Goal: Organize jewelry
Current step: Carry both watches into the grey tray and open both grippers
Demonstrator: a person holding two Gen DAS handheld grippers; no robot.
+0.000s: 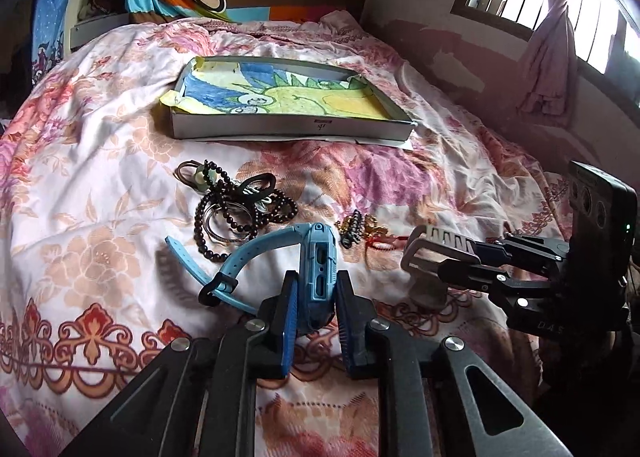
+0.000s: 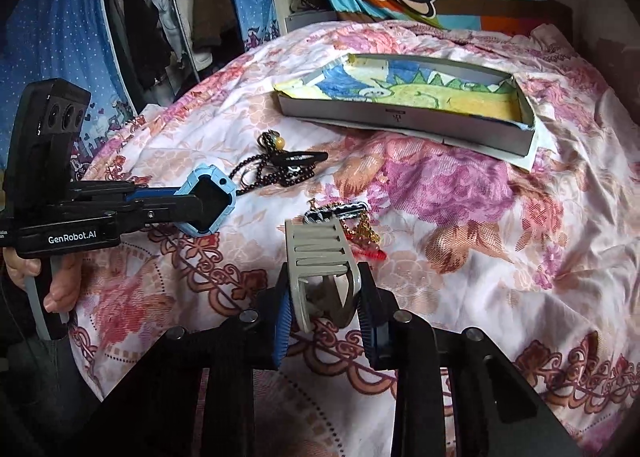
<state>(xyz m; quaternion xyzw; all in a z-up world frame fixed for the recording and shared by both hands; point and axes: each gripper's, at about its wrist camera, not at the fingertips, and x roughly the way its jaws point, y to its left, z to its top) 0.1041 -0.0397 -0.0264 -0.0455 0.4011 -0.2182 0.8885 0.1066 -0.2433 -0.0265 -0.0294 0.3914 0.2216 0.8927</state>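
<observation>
jewelry, loose lot, on floral bedspread [image 1: 100, 161]. two pieces already taken up, the rest lying in a heap.

item one: blue watch [image 1: 316, 273], clamped by its case between the pads of the left gripper [image 1: 314, 305], jaws drawn in against both sides of the case. strap trails off to the left and rests on the cloth. in the right wrist view the same watch [image 2: 208, 199] shows its dark face, carried at the left of the scene.

item two: grey hair claw [image 2: 320, 257], pinched between the pads of the right gripper [image 2: 324, 305], jaws closed on its sides, teeth end pointing far. in the left wrist view it sits at the right, lifted just above the bedspread.

item three: dark bead strings [image 1: 240, 217] tangled with rings and a black clip, just beyond the watch, untouched.

item four: gold chain with red tassel [image 2: 360, 233], just beyond the hair claw, untouched.

destination, judged: shallow grey box [image 1: 288, 129] lined with a crayon drawing, lying straight ahead at the far side of both grippers, beyond the heap. its long axis runs left to right across the line of reach, near wall facing the grippers. from the left gripper it lies dead ahead; from the right gripper, ahead and slightly right. neither arm is clearly nearer. each held piece likely has to be carried far over the heap and over the near wall before release.
</observation>
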